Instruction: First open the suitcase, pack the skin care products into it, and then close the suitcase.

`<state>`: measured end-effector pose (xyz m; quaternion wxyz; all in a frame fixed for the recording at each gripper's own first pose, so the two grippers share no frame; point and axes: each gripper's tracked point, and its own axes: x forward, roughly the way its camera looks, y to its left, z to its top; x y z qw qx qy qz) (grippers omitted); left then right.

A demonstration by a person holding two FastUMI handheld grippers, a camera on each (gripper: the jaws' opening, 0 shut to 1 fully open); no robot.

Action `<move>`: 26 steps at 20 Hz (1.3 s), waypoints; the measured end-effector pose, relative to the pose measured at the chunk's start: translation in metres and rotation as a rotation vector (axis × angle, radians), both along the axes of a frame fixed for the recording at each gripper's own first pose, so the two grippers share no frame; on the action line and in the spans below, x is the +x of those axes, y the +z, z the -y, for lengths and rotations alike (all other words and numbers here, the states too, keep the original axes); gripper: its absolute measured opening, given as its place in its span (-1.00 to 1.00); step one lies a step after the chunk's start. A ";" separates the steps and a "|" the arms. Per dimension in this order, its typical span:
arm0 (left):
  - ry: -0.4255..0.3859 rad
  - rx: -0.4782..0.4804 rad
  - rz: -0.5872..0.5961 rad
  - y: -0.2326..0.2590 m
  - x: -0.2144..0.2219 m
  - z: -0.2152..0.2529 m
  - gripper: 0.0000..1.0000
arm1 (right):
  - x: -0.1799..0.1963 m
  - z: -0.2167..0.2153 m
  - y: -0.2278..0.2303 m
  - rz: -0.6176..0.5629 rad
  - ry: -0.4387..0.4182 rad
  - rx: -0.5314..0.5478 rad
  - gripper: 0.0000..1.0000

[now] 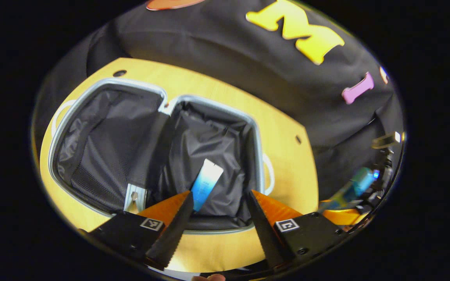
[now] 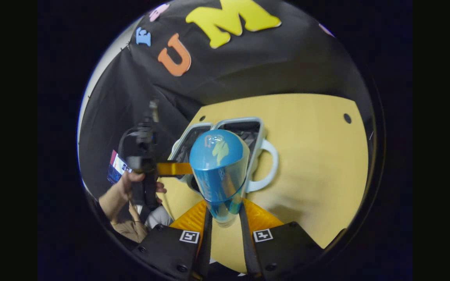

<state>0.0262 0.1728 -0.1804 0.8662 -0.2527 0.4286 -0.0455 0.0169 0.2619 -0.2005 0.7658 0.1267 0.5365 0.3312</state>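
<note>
Suitcase [image 1: 158, 156] lay open and flat on the yellow wooden table [image 1: 283, 164], pale-blue hard rim, crinkly black fabric lining, with one flat blue-white tube [image 1: 206, 183] already in the right-hand half. Left gripper [image 1: 219, 218] hovered over that half, jaws wide apart and empty; right gripper [image 2: 224, 218] was clamped on a glossy translucent blue bottle [image 2: 220, 175] with a rounded cap, held above the table short of the case. Best move, I'd say: carry it over the rim, lower it beside the tube, release low because smooth plastic may slip.

A yellow wooden table [image 1: 287, 164] carries the open suitcase [image 1: 111, 152] lying flat.
</note>
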 end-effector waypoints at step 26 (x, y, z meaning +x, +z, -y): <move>0.139 0.334 0.250 0.052 -0.103 -0.100 0.96 | 0.031 -0.073 -0.165 -0.386 -0.288 -0.557 -0.27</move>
